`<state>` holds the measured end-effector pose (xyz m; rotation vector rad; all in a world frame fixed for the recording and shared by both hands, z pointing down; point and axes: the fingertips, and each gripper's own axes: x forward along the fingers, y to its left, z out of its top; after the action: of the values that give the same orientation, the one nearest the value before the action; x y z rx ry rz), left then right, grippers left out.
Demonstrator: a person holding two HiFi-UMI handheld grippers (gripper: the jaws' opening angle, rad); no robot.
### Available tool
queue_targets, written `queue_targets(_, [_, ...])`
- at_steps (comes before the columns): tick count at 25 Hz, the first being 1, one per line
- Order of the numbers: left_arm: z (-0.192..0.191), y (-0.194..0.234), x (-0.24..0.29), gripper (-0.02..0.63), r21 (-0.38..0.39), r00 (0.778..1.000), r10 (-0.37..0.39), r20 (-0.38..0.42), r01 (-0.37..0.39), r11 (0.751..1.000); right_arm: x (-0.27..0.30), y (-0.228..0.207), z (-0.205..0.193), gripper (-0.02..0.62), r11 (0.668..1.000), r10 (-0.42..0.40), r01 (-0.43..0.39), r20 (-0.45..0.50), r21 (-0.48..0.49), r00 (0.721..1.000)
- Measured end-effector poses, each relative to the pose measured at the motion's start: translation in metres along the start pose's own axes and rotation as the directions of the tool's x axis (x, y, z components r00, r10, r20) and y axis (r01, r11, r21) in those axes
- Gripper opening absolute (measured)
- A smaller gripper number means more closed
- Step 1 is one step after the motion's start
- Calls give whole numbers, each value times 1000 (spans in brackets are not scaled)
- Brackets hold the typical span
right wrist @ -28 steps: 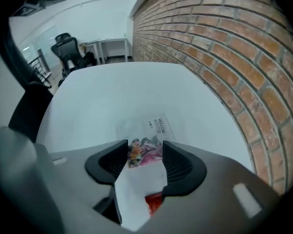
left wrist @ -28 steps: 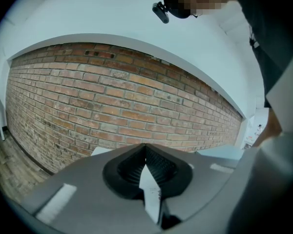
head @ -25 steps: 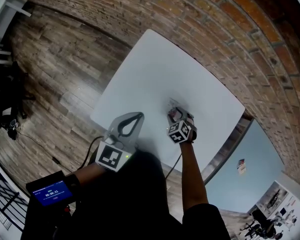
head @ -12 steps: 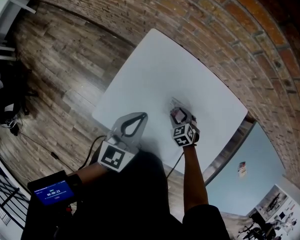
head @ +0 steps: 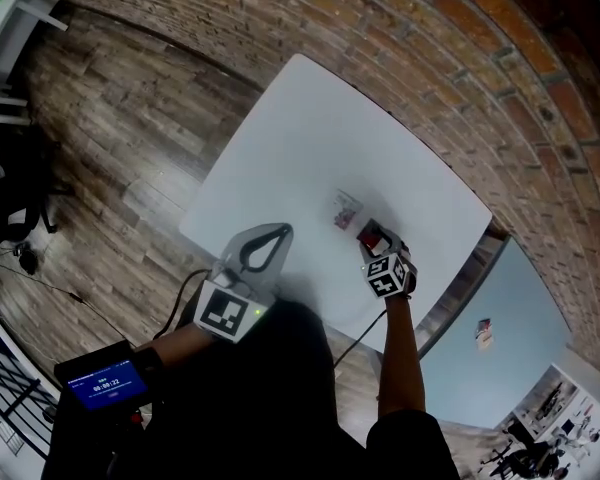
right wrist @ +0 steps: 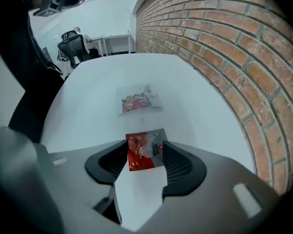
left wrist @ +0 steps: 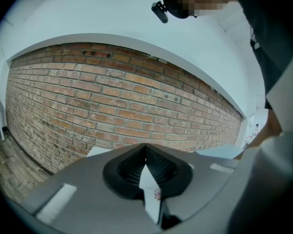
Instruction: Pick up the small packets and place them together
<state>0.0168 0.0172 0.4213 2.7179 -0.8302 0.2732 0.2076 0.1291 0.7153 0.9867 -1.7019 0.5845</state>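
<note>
The right tongs [right wrist: 145,147] were closed on a small red packet [right wrist: 143,155], which sat between the two jaws near their tips, each jaw pressing one side edge of it. In the head view this red packet [head: 369,236] was at the front of the right tongs [head: 373,240], over the white desk [head: 300,138] and near its right edge. A second small packet [right wrist: 140,99], pale with a colourful print, lay flat on the desk just ahead of the red one and did not touch it. The left tongs [left wrist: 146,153] were closed with their tips touching and pointed toward the brick wall [left wrist: 112,106]. In the head view the left tongs [head: 278,232] were over the near edge of the desk, well apart from both packets.
</note>
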Motion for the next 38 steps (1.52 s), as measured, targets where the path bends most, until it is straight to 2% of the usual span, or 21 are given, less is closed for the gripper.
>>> queue_targets(3, [-2, -1, 0, 2, -10, 1000, 9, -7, -9, 1000, 5, -2, 0, 220, 1000, 28, -28, 13, 0, 1000])
queue_targets(9, [-3, 0, 0, 2, -24, 1000, 20, -3, -20, 1000, 8, 4, 10, 218, 992, 82, -79, 29, -103, 996])
queue_targets(12, [-3, -2, -1, 2, -25, 1000, 18, 1, -18, 1000, 9, 4, 11, 219, 989, 96, -92, 27, -118, 995])
queue_targets(16, [-1, 0, -1, 2, -47, 999, 35, 12, -34, 998, -6, 4, 22, 219, 995, 72, -66, 76, -77, 994])
queue_targets(19, [0, 3, -2, 2, -44, 999, 39, 9, -39, 998, -35, 14, 51, 217, 1000, 29, -29, 201, -4, 979])
queue_targets(21, [-2, -7, -2, 2, -40, 999, 38, 13, -37, 999, -74, 20, 69, 166, 998, -30, 13, 328, 56, 944])
queue_targets(24, [-5, -34, 0, 2, -3, 999, 35, 15, -35, 999, -142, 26, 89, 4, 984, -159, 96, 499, 150, 852])
queue_targets(27, [8, -55, 2, 2, 39, 998, 16, 62, -18, 999, -196, 27, 101, 3, 949, -269, 97, 611, 298, 744])
queue_targets(29, [21, -63, -3, 2, 39, 995, 9, 103, -13, 999, -221, 34, 104, 3, 926, -311, 72, 639, 371, 703])
queue_targets(31, [26, -67, -9, 2, 25, 992, 1, 128, -4, 1000, -240, 41, 113, 3, 916, -347, 91, 656, 391, 671])
queue_targets(34, [24, -70, -14, 2, 17, 990, -36, 139, 34, 999, -275, 42, 148, 2, 905, -413, 161, 721, 394, 557])
queue_targets(35, [24, -73, -18, 2, 19, 988, -54, 143, 52, 998, -286, 43, 154, 2, 895, -435, 165, 727, 415, 531])
queue_targets(36, [24, -75, -22, 2, 26, 987, -72, 145, 69, 997, -294, 45, 156, 2, 882, -458, 162, 722, 443, 519])
queue_targets(38, [25, -75, -35, 2, 37, 984, -100, 147, 95, 995, -308, 52, 154, 2, 850, -507, 162, 693, 502, 513])
